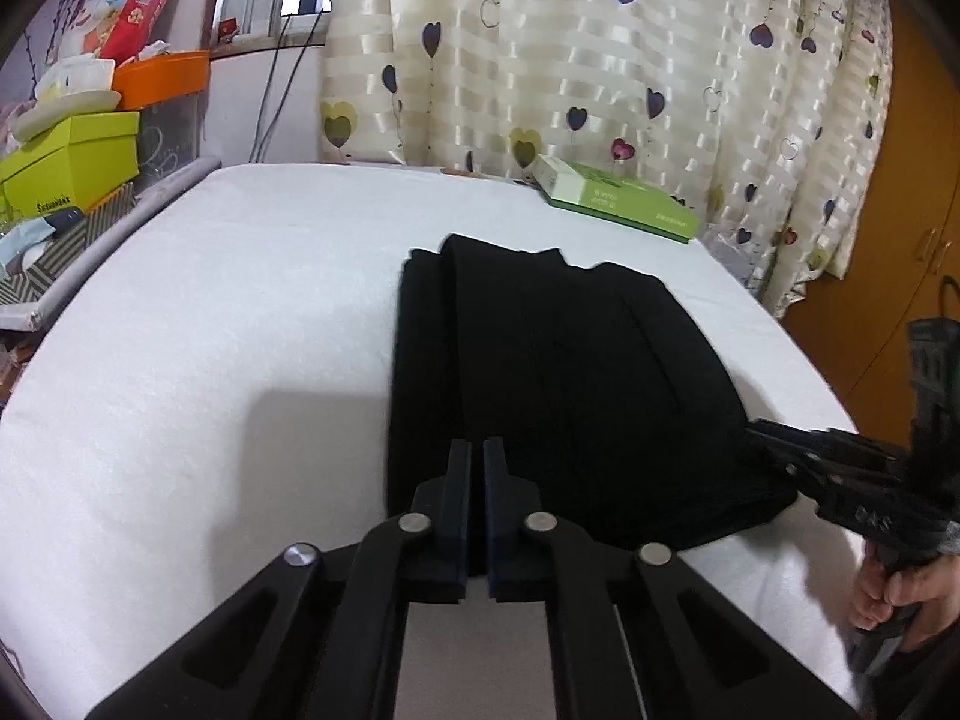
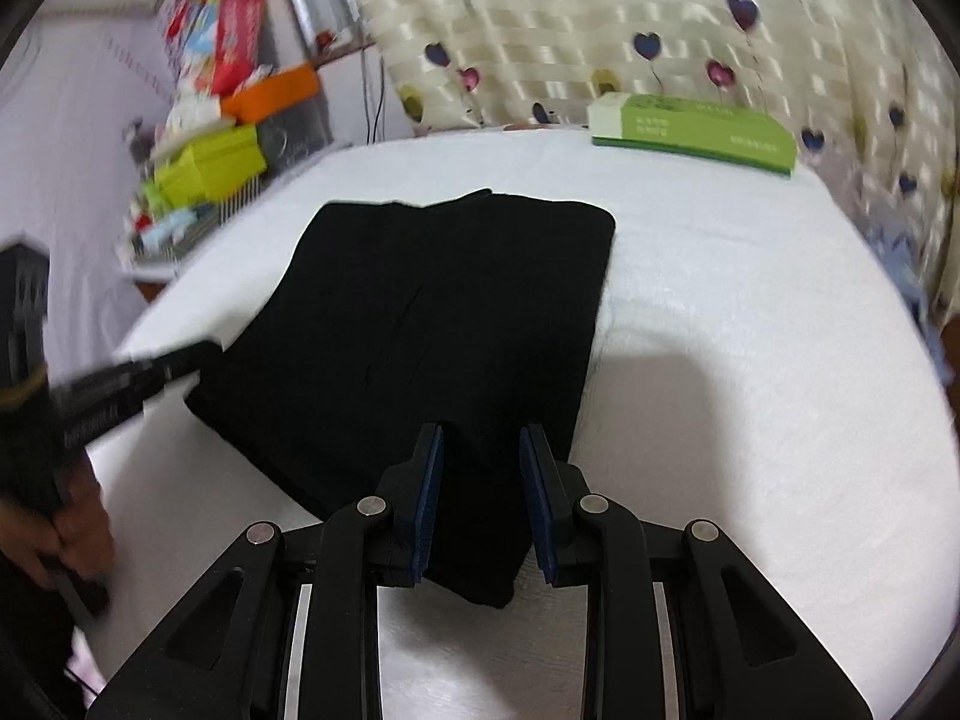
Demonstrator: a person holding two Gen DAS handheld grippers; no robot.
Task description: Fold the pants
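Black pants [image 1: 558,372] lie folded into a flat rectangle on the white-covered table [image 1: 210,360]. My left gripper [image 1: 477,450] sits at their near edge with its fingers nearly together, pinching dark cloth. From the right wrist view the pants [image 2: 432,312] stretch away from me, and one corner droops over the table's near edge. My right gripper [image 2: 483,438] is open and straddles that near edge without squeezing it. Each gripper shows in the other's view: the right gripper [image 1: 759,429] at the pants' right side, the left gripper [image 2: 204,354] at their left corner.
A green and white box [image 1: 618,198] lies at the table's far right by the heart-print curtain [image 1: 600,60]. Stacked boxes and clutter [image 1: 78,156] crowd the left side. A wooden cabinet [image 1: 918,228] stands at the right. A hand [image 1: 900,594] holds the right gripper.
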